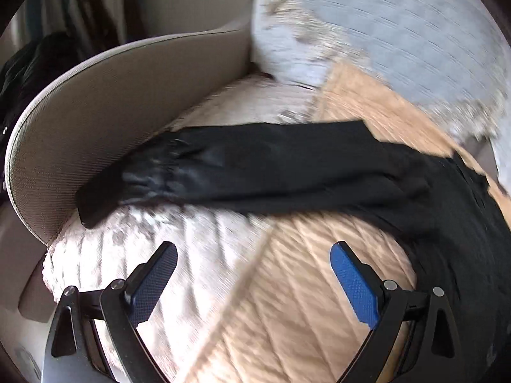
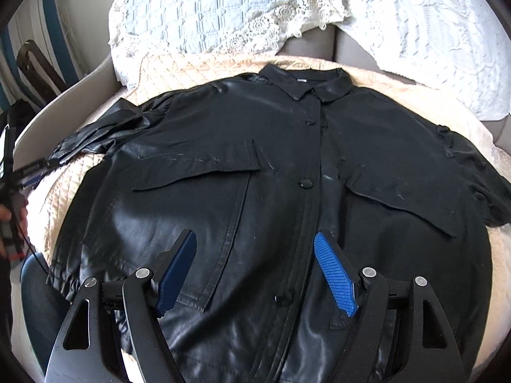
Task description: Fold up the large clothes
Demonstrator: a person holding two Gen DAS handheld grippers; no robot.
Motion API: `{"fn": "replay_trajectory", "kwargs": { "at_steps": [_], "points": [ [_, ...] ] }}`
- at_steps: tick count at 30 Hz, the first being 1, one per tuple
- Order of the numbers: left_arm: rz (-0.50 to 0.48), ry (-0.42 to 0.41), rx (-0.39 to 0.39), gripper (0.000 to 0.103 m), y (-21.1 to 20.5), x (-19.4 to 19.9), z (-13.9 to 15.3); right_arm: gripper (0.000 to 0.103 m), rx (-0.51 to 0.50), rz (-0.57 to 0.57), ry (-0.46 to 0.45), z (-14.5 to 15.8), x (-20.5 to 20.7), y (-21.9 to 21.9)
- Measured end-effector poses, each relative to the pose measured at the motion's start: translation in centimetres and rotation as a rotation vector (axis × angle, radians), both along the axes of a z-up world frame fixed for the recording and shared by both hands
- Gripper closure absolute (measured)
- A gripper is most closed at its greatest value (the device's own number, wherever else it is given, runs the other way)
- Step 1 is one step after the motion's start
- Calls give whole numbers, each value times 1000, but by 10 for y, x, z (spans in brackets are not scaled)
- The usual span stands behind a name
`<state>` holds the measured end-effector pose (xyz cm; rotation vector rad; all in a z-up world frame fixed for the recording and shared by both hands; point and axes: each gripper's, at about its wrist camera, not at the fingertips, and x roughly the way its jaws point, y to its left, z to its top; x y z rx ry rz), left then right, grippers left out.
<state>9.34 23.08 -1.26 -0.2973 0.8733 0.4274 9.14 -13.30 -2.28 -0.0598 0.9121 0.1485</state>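
Your left gripper [image 1: 254, 276] hangs wide and empty over the quilt [image 1: 287, 303]; just beyond it the jacket's [image 2: 271, 198] sleeve [image 1: 255, 169] runs crosswise, cuff to your left; your right gripper [image 2: 255, 271], also wide, hovers over the jacket's front; the left sits nearer that sleeve.

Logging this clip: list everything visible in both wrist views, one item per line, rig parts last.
jacket: one, black, laid flat front-up and buttoned on the quilt
jacket sleeve: one, black, stretched out toward the sofa arm
quilt: one, beige, covering the seat
lace throws: two, white, over the sofa back
sofa arm: one, grey-beige, left side
left gripper: one, black with blue pads, open above the quilt
right gripper: one, black with blue pads, open over the jacket
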Motion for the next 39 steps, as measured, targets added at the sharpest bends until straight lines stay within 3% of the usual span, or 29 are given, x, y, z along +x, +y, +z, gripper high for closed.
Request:
{"fn": "replay_trajectory", "kwargs": {
  "at_steps": [7, 10, 12, 14, 15, 16, 17, 20, 25, 31, 35, 39],
  "points": [
    [180, -21, -120, 7, 64, 13, -30, 26, 8, 23, 55, -16, 14, 3],
    [226, -43, -107, 14, 72, 17, -34, 26, 8, 30, 48, -16, 17, 3],
    [244, -37, -85, 27, 74, 22, -36, 26, 14, 30, 45, -17, 19, 1],
    [242, -48, -95, 59, 78, 27, -35, 26, 29, 26, 47, -18, 18, -3],
    [242, -52, -97, 66, 80, 29, -34, 26, 35, 24, 46, -19, 18, -4],
    [248, -55, -93, 80, 82, 30, -31, 26, 41, 23, 47, -19, 17, -6],
    [246, -63, -94, 86, 84, 32, -29, 26, 48, 23, 46, -19, 16, -8],
    [219, -105, -54, 90, 79, 32, -5, 26, 63, 19, 30, -14, 9, -16],
    [82, -223, 38, 91, 35, 44, 64, 26, 107, -9, -1, -8, -3, -36],
    [-228, -368, 70, 91, -81, 75, 134, 26, 138, -49, -19, -3, -19, -58],
    [-454, -375, 32, 91, -177, 98, 135, 26, 138, -91, -23, -1, -30, -76],
    [-649, -279, -60, 90, -264, 123, 96, 26, 138, -137, -17, 0, -37, -93]
  ]
}}
